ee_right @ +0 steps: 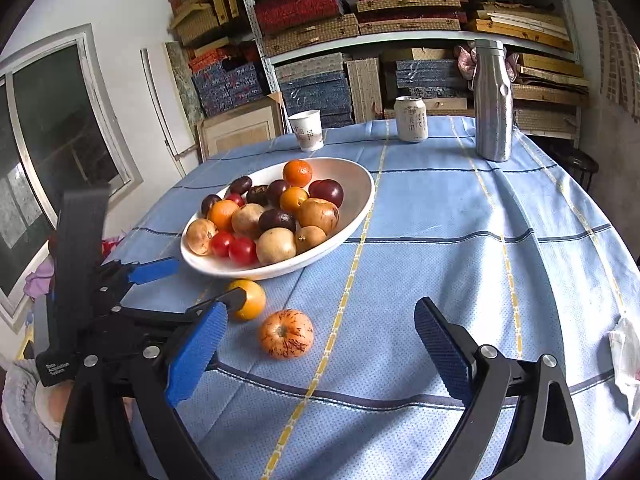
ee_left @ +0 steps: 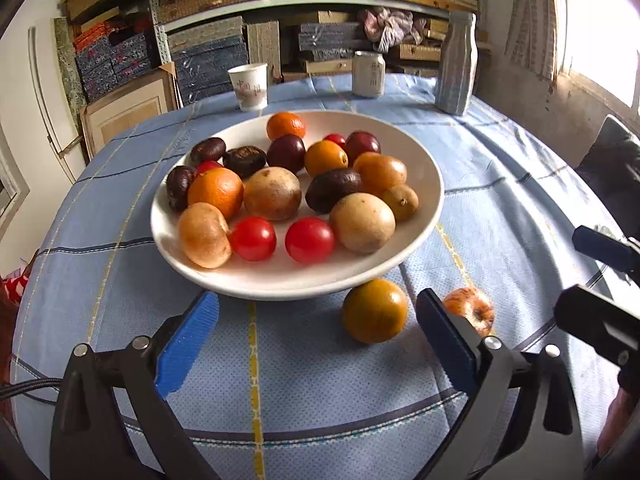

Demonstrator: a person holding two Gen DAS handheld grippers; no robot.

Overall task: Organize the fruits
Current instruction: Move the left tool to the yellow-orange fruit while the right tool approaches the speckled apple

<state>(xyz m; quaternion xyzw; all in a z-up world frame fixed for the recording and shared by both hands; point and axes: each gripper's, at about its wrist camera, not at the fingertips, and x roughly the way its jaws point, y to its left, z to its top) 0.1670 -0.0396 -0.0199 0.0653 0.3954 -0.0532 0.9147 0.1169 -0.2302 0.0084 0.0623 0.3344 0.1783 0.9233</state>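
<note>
A white plate (ee_left: 280, 284) holds several fruits: oranges, red tomatoes, dark plums and tan round ones. In front of it on the blue cloth lie a yellow-orange fruit (ee_left: 374, 310) and a striped orange fruit (ee_right: 286, 334). My left gripper (ee_left: 316, 336) is open just before the plate, with the yellow-orange fruit (ee_right: 248, 300) lying between its fingers near the right one, untouched. My right gripper (ee_right: 320, 340) is open wide, low over the cloth. The striped fruit (ee_left: 470, 308) sits between its pads, closer to the left one. Each gripper shows in the other's view: the right gripper (ee_left: 570, 276) and the left gripper (ee_right: 208, 280).
At the table's far side stand a paper cup (ee_right: 306, 130), a drink can (ee_right: 411, 119) and a steel bottle (ee_right: 492, 100). A crumpled white wrapper (ee_right: 624, 360) lies near the right edge. Shelves of stacked boxes rise behind the table.
</note>
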